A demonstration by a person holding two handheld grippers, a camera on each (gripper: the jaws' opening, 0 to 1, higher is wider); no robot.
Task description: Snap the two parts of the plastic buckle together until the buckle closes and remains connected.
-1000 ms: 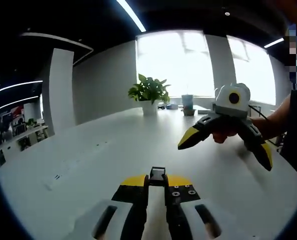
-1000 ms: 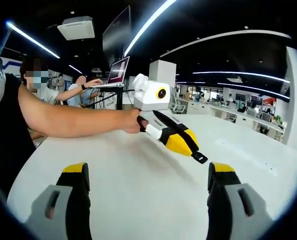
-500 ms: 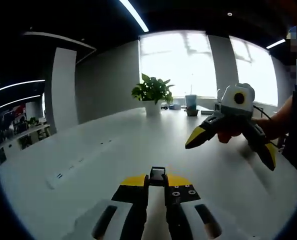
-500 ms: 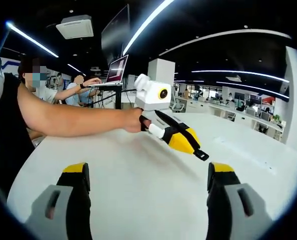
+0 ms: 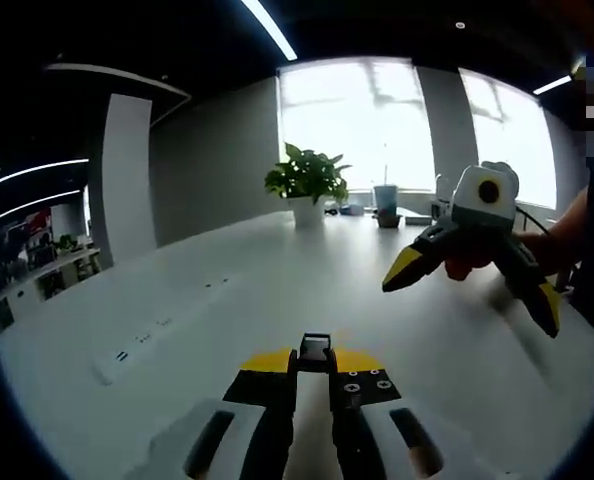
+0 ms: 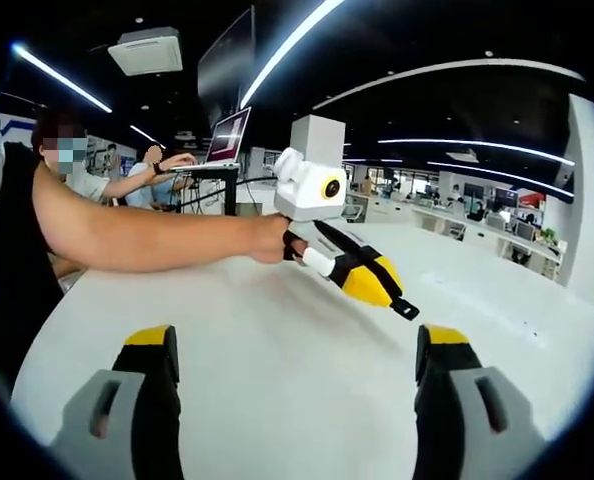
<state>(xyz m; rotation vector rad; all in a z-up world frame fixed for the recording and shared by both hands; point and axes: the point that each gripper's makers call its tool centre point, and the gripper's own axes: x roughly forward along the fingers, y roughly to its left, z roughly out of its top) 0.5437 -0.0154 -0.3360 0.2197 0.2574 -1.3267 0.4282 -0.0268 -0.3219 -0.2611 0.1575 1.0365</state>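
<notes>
In the left gripper view I see my left hand-held gripper [image 5: 315,375] with its jaws pressed together on a small black buckle part [image 5: 316,351], which sticks out from between the yellow tips. It is above the white surface [image 5: 177,330]. To the right, the right hand-held gripper [image 5: 472,285] is lifted in the air above the surface, with its two yellow-tipped jaws spread wide and nothing between them. A potted plant [image 5: 305,185] stands far back on the surface, near the bright windows.

In the right gripper view, the jaws of my right hand-held gripper [image 6: 297,355] rise far apart at the bottom. The left hand-held gripper [image 6: 382,293] comes from the left, held by a bare arm [image 6: 147,235], and the black buckle part [image 6: 405,309] is clamped at its tip. An open laptop [image 6: 227,143] is behind.
</notes>
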